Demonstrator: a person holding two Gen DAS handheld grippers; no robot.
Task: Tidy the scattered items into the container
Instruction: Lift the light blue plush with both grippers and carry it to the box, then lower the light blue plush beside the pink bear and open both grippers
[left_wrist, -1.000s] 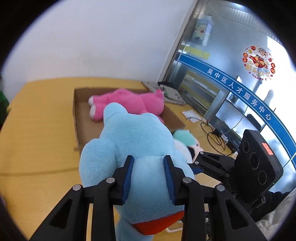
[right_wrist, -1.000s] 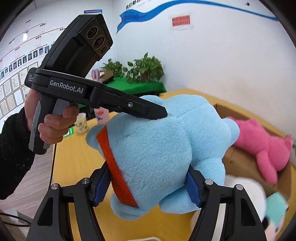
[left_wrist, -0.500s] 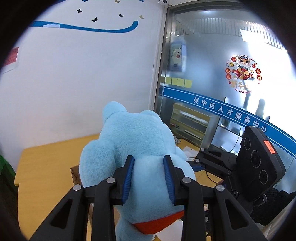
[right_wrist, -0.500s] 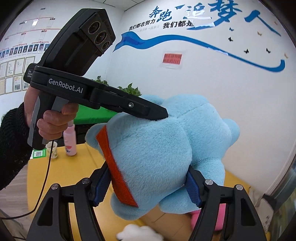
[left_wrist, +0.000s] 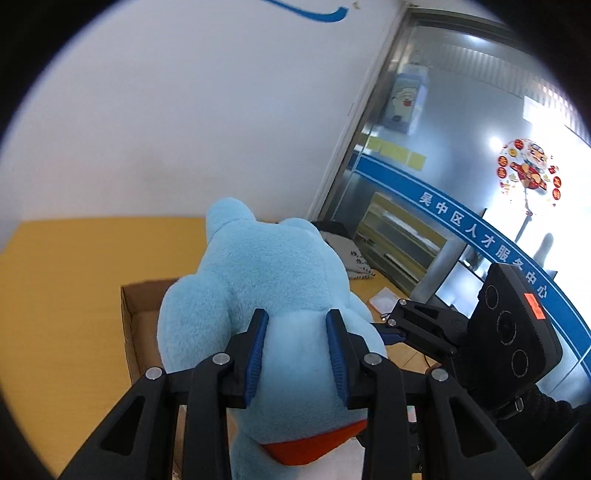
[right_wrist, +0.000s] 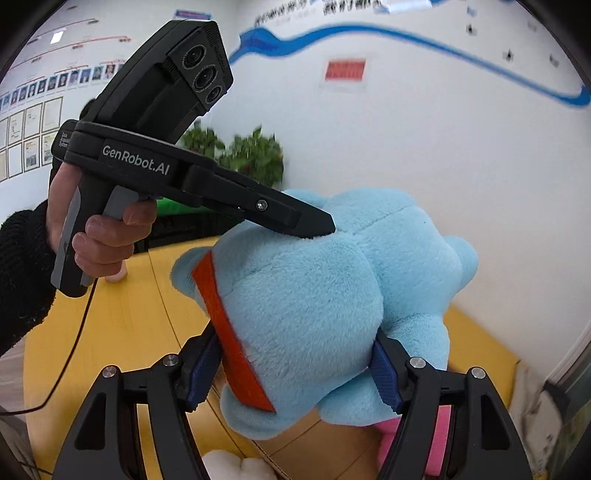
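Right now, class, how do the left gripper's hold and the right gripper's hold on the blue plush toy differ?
The left gripper pinches a narrow fold of the blue plush toy; the right gripper spans its wide body. The left one comes in from above, as the right wrist view shows; the right one holds it from below, beside the red band. Both have blue pads pressed into fur.

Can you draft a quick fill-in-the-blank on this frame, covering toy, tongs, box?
1. Both tongs, left and right, are shut on the ____ plush toy.
2. The toy's band is ____.
3. The cardboard box sits on a ____ table.

Missing: blue; orange; yellow
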